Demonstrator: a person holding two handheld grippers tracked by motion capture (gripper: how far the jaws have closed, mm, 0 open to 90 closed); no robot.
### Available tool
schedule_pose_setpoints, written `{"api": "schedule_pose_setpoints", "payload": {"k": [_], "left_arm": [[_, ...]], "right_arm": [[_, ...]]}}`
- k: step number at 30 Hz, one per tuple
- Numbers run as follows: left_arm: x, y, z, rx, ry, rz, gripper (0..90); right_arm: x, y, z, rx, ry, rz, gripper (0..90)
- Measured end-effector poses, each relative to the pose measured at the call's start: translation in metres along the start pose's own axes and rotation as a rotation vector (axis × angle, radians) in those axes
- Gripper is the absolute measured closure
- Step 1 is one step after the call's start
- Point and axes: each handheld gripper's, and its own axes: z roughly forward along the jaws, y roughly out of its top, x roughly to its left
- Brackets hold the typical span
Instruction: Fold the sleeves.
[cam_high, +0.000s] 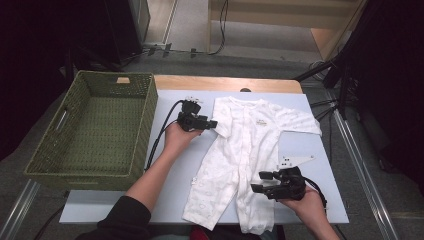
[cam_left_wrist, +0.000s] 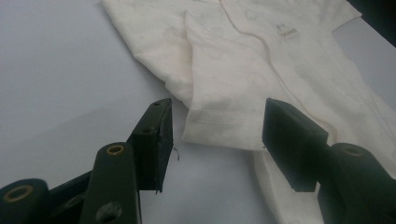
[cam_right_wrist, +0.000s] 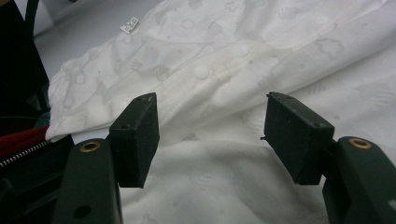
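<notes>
A white, soft cotton baby romper (cam_high: 250, 150) lies spread flat on the pale counter (cam_high: 175, 165). The left claw (cam_high: 212, 123) gapes at its folded sleeve cuff (cam_left_wrist: 219, 123); the right claw (cam_high: 260, 182) gapes over a leg. Light and limp, it likely needs pinching at hems.

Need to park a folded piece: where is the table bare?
Bare table between the green wicker basket and the white baby romper, and beyond its right sleeve. Crowded at the legs, by the right hand-held gripper.
</notes>
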Motion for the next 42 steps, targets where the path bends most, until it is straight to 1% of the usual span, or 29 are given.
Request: {"api": "schedule_pose_setpoints", "payload": {"k": [4, 6, 8, 10, 11, 13, 14, 15, 17, 18, 20, 21, 23, 26, 28, 29, 30, 31, 35, 38, 39, 42], "left_arm": [[0.0, -0.002, 0.005, 0.017, 0.009, 0.005, 45.3], [0.0, -0.003, 0.008, 0.022, 0.003, -0.006, 46.5], [0.001, -0.004, 0.009, 0.037, -0.014, -0.014, 53.7], [0.001, -0.004, 0.01, 0.043, -0.02, -0.019, 68.4], [0.0, -0.003, 0.01, 0.028, -0.052, -0.04, 74.5], [-0.001, -0.001, 0.009, 0.011, -0.064, -0.05, 83.6], [-0.001, -0.001, 0.009, 0.011, -0.064, -0.05, 85.9], [-0.002, 0.003, 0.009, 0.018, -0.075, -0.049, 86.8], [-0.005, 0.007, 0.008, 0.025, -0.065, -0.03, 87.5], [-0.006, 0.009, 0.008, 0.025, -0.068, -0.028, 87.8], [-0.008, 0.013, 0.006, 0.031, -0.065, -0.012, 88.3], [-0.01, 0.015, 0.005, 0.03, -0.066, -0.011, 88.3], [-0.013, 0.019, 0.004, 0.039, -0.058, 0.005, 88.4], [-0.019, 0.026, 0.001, 0.037, -0.058, 0.026, 88.4], [-0.021, 0.028, 0.0, 0.034, -0.062, 0.029, 88.4], [-0.025, 0.031, 0.001, 0.03, -0.059, 0.035, 88.4], [-0.026, 0.032, 0.001, 0.04, -0.057, 0.046, 88.4], [-0.026, 0.032, 0.001, 0.04, -0.057, 0.046, 88.3], [-0.035, 0.04, 0.005, 0.035, -0.062, 0.057, 88.3], [-0.038, 0.043, 0.007, 0.036, -0.065, 0.066, 88.3], [-0.041, 0.047, 0.01, 0.044, -0.066, 0.075, 88.3], [-0.044, 0.05, 0.014, 0.047, -0.064, 0.08, 88.2]], "right_arm": [[0.0, 0.001, 0.001, -0.002, -0.001, -0.003, 33.9], [0.0, 0.001, 0.001, -0.001, -0.001, -0.005, 33.9], [0.0, 0.002, 0.001, 0.0, 0.0, -0.006, 34.0], [0.001, 0.002, 0.001, -0.001, -0.001, -0.005, 34.0], [0.0, 0.002, 0.001, -0.001, -0.001, -0.006, 34.0], [0.0, 0.001, 0.0, -0.003, -0.003, -0.01, 34.1], [0.0, 0.001, 0.0, -0.007, -0.004, -0.008, 34.1], [0.0, 0.001, -0.001, -0.007, -0.003, -0.005, 34.1], [0.0, 0.0, -0.001, -0.007, -0.003, -0.008, 34.1], [0.0, 0.0, -0.001, -0.007, -0.004, -0.005, 34.1], [-0.001, 0.0, -0.002, -0.008, -0.005, -0.003, 34.1], [-0.001, 0.0, -0.002, -0.008, -0.005, -0.003, 34.1], [-0.001, 0.0, -0.002, -0.008, -0.006, -0.004, 34.1], [-0.001, 0.001, -0.001, -0.008, -0.005, -0.006, 34.1], [0.0, 0.001, -0.001, -0.008, -0.006, -0.006, 34.1], [0.0, 0.001, -0.001, -0.008, -0.006, -0.007, 34.1], [0.0, 0.001, -0.001, -0.008, -0.006, -0.007, 34.1], [0.0, 0.001, -0.001, -0.008, -0.006, -0.007, 34.1], [0.0, 0.001, -0.002, -0.009, -0.007, -0.008, 34.1], [0.0, 0.001, -0.002, -0.008, -0.008, -0.008, 34.1], [0.0, 0.001, -0.002, -0.01, -0.007, -0.006, 34.1], [0.0, 0.0, -0.002, -0.01, -0.006, -0.006, 34.1]]}}
